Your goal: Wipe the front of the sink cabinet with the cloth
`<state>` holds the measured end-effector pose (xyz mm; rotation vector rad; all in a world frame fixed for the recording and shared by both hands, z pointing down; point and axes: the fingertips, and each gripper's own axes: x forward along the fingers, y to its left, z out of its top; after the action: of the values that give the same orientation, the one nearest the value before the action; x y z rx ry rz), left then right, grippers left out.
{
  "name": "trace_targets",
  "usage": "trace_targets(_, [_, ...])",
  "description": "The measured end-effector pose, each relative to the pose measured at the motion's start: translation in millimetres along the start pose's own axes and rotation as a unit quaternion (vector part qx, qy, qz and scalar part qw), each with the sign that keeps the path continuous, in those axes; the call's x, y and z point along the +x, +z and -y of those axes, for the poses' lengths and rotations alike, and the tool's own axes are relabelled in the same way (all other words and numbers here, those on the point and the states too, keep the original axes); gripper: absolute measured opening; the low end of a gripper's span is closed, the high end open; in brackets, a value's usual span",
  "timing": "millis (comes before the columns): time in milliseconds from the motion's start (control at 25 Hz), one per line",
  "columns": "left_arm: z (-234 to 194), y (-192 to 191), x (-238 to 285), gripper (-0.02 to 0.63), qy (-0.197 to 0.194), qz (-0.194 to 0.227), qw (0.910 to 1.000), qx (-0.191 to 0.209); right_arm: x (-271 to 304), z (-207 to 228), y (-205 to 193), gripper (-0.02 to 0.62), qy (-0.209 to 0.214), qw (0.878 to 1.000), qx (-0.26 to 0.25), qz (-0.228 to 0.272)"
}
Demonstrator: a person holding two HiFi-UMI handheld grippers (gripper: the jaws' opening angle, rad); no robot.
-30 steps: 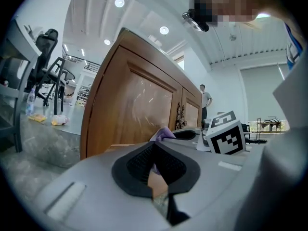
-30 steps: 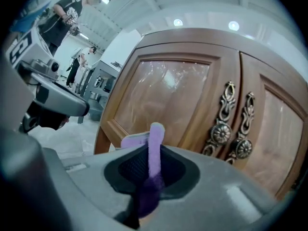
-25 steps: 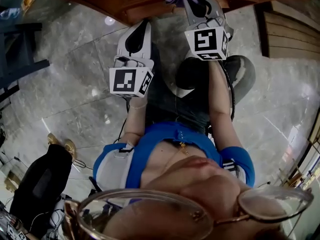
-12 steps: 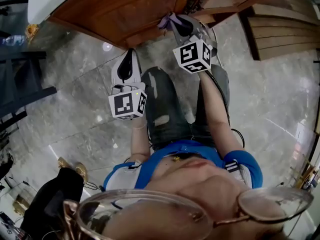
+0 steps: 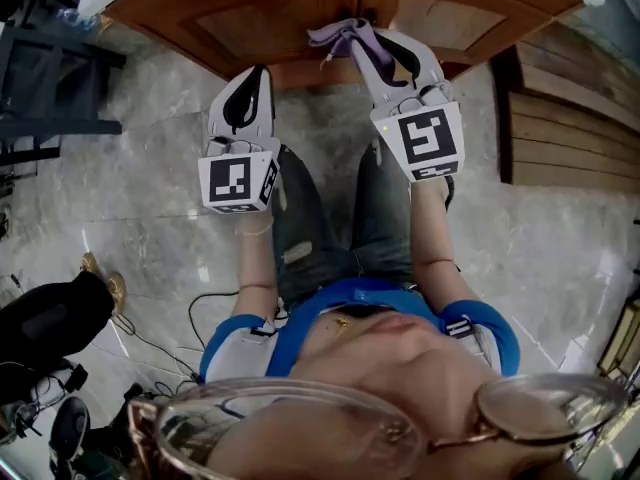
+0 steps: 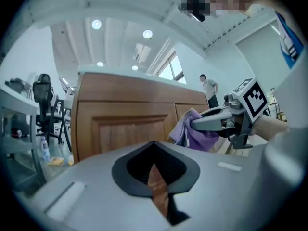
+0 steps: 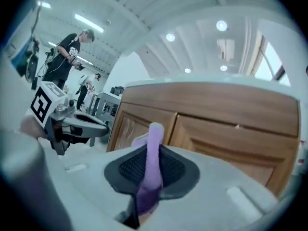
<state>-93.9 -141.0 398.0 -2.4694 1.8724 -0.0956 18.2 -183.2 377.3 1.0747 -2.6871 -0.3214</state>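
Plainly, the purple cloth [image 5: 338, 36] sits top centre of the head view, bunched at the tip of the right gripper [image 5: 368, 46], low on the cabinet front [image 5: 250, 18] near the seam between its two doors. Right gripper view: jaws clamped on the cloth [image 7: 153, 165], a folded strip standing upright between them, loose end poking out past the tips. Cabinet [image 7: 226, 129] lies straight ahead along the jaws' line, filling the middle of that frame; whether cloth and wood touch, cannot tell. Left gripper [image 5: 252, 80] is left of centre in the head view, over the grey floor [image 5: 140, 198], further back from the wood than the right; jaws drawn together, only a thin slit between them, nothing held. Its own view shows the left door panel [image 6: 120, 129] ahead and the cloth [image 6: 190, 129] off to the right. Judgement: the wipe falls to the right gripper, pressing forward, then sweeping across the door.
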Motion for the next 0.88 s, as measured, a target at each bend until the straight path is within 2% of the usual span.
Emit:
trace_targets(160, [38, 94, 28, 0.002, -0.014, 0.068, 0.9976, 0.001, -19, 29, 41, 0.054, -0.03, 0.997, -0.065, 0.021])
trace_targets(280, [53, 128, 47, 0.002, -0.034, 0.1, 0.9944, -0.008, -14, 38, 56, 0.054, -0.047, 0.994, -0.097, 0.037])
trace_targets(360, [53, 122, 56, 0.002, -0.039, 0.097, 0.9945, 0.009, -5, 39, 60, 0.054, -0.06, 0.992, -0.099, 0.047])
trace_targets(480, [48, 81, 66, 0.002, -0.036, 0.069, 0.9967, 0.023, 4, 40, 52, 0.054, -0.08, 0.99, -0.109, 0.027])
trace_targets(560, [45, 63, 70, 0.002, -0.046, 0.059, 0.997, -0.016, 8, 43, 50, 0.054, -0.094, 0.988, -0.12, 0.026])
trace_targets(640, [49, 70, 73, 0.002, -0.077, 0.07, 0.9922, -0.068, 11, 46, 50, 0.054, -0.113, 0.983, -0.145, 0.027])
trace_targets(680, [52, 75, 75, 0.002, -0.089, 0.079, 0.9898, -0.078, 12, 46, 49, 0.054, -0.121, 0.98, -0.158, 0.029])
trace_targets(760, [56, 77, 79, 0.002, -0.091, 0.084, 0.99, -0.067, 12, 44, 49, 0.054, -0.128, 0.977, -0.166, 0.033])
trace_targets(880, [63, 67, 86, 0.002, -0.096, 0.067, 0.9916, -0.054, 9, 46, 53, 0.054, -0.121, 0.981, -0.147, 0.047])
